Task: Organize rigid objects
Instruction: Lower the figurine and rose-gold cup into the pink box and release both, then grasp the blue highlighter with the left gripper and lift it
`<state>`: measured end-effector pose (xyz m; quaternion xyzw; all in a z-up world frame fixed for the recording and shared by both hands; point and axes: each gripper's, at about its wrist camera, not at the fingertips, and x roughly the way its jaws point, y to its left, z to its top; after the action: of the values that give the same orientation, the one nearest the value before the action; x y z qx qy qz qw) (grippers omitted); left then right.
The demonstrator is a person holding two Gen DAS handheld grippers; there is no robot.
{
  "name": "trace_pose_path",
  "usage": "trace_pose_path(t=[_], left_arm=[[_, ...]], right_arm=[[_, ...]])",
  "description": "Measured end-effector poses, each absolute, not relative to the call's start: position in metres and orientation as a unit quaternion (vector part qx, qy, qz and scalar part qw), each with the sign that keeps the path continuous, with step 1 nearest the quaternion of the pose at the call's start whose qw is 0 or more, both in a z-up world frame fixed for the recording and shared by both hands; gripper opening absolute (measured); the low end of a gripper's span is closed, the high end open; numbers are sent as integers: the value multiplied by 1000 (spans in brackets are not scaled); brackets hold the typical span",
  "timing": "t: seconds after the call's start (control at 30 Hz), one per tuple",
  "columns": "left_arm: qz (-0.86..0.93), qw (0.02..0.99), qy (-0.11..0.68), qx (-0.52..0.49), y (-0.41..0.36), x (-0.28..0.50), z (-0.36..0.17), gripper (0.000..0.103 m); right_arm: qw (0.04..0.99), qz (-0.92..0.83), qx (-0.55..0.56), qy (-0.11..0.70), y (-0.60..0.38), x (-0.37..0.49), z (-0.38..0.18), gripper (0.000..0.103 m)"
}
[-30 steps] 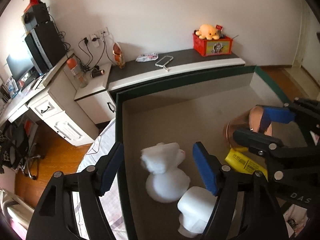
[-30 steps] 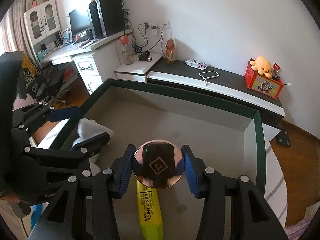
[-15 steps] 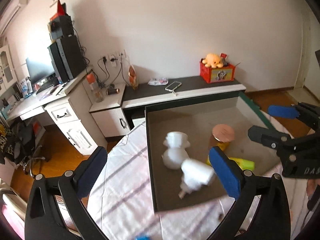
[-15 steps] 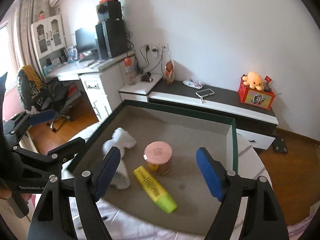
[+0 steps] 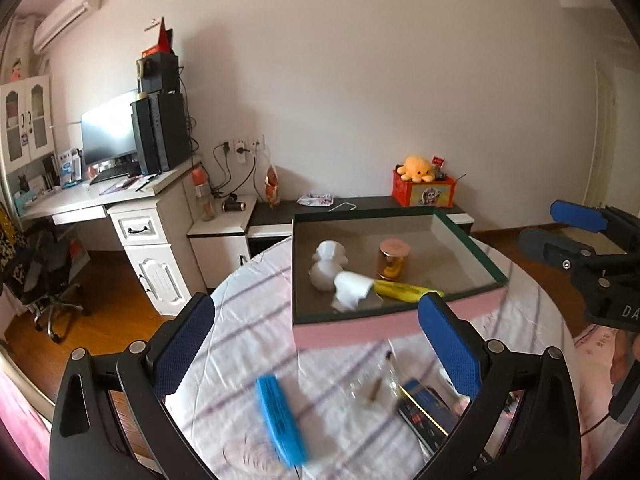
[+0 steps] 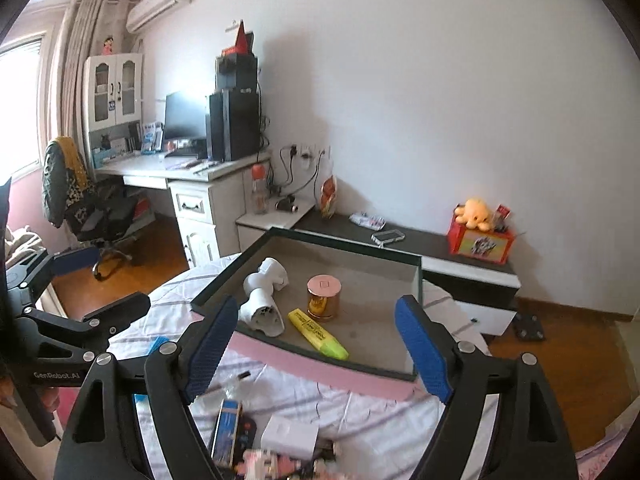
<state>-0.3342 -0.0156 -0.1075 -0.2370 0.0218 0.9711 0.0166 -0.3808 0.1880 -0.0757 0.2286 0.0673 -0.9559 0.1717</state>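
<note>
Rose-gold lid: the jar [image 6: 324, 297] is standing upright inside the box [image 6: 416, 276], released by the right gripper [image 6: 320, 352], which clamped it a second ago.
Fingers: both grippers are hanging wide open, holding nothing; the left gripper [image 5: 316, 344] has also pulled back from the white figures [image 5: 329, 268].
Box contents: jar, yellow highlighter [image 6: 318, 333] just beside it, two white figures.
Meaning: that placement is looking finished.
Remaining: a blue item [image 5: 280, 420] and small clutter are lying on the striped cloth [image 5: 240, 344], probably next.
</note>
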Motion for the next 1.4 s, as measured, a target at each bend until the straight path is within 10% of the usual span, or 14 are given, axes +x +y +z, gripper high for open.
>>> trace_pose_path(t=[1.4], left_arm=[[943, -17, 22, -331, -50, -281, -200, 103]], right_arm=[[100, -940, 325, -21, 242, -297, -186, 84]])
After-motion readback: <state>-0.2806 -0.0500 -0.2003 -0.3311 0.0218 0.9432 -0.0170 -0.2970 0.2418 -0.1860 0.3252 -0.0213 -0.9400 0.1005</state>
